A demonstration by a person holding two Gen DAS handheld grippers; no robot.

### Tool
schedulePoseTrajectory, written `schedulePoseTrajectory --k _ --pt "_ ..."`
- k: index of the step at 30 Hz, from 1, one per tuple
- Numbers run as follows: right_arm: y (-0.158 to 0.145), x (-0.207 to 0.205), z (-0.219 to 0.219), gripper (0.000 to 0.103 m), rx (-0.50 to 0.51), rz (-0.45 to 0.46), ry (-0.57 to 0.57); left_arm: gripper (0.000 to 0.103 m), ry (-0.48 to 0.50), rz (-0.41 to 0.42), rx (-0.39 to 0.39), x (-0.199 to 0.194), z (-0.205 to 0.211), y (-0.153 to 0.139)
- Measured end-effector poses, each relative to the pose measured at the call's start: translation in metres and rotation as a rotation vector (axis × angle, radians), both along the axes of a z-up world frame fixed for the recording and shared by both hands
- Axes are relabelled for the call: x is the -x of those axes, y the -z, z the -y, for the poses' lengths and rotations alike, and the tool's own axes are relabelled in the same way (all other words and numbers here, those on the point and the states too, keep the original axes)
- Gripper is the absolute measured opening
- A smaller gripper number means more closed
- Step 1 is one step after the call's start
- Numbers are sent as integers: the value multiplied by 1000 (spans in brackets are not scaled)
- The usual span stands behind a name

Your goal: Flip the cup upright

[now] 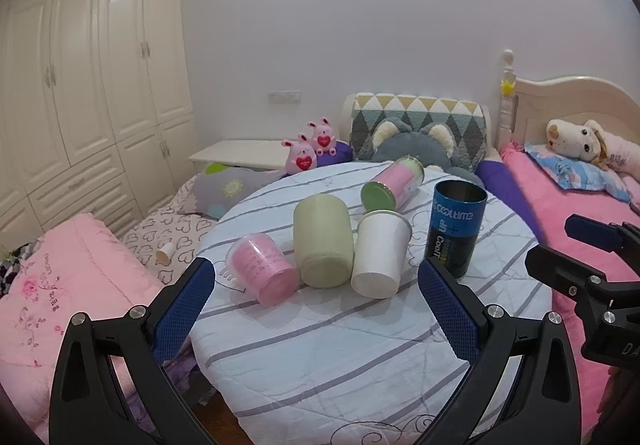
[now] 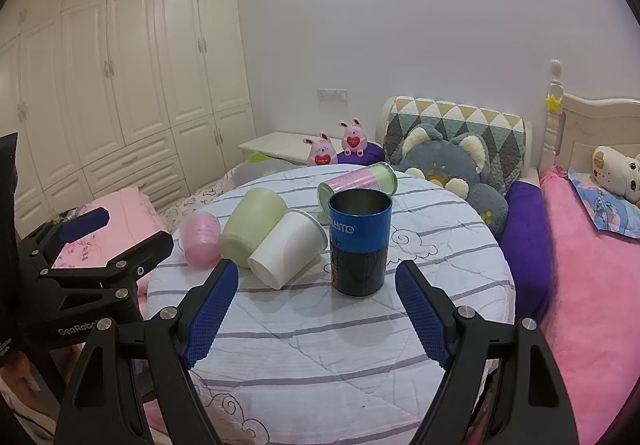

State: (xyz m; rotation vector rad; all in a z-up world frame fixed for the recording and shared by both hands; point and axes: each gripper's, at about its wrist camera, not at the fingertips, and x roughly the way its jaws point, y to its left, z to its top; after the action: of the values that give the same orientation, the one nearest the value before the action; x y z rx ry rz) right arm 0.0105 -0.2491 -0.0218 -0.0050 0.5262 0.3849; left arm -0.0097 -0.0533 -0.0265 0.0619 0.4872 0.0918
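Several cups sit on a round table [image 1: 320, 357] with a striped cloth. A pink cup [image 1: 262, 269], a pale green cup [image 1: 323, 241] and a white cup [image 1: 380, 255] lie on their sides, bases toward me. A pink-and-green cup [image 1: 394, 185] lies on its side behind them. A blue and black metal cup [image 1: 456, 227] stands upright, mouth up. My left gripper [image 1: 316, 277] is open and empty, just in front of the lying cups. My right gripper [image 2: 316, 285] is open and empty, in front of the blue cup [image 2: 359, 243] and the white cup [image 2: 288, 249].
A bed with a pink cover [image 1: 560, 205] and plush toys lies right of the table. Pink bedding [image 1: 60, 285] lies on the left. A white wardrobe [image 1: 80, 85] fills the left wall. The right gripper's body [image 1: 592, 285] shows at the left view's right edge.
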Motion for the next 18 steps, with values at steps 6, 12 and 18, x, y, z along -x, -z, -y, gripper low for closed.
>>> schedulePoseTrajectory --k 6,12,18 --pt "4 -6 2 82 1 -14 4 103 -23 29 -4 0 0 1" --pt "9 -15 5 82 -4 -33 12 103 -21 22 -7 -7 1 4" --pt "11 -21 8 82 -7 -38 11 103 -16 14 -5 -11 3 6"
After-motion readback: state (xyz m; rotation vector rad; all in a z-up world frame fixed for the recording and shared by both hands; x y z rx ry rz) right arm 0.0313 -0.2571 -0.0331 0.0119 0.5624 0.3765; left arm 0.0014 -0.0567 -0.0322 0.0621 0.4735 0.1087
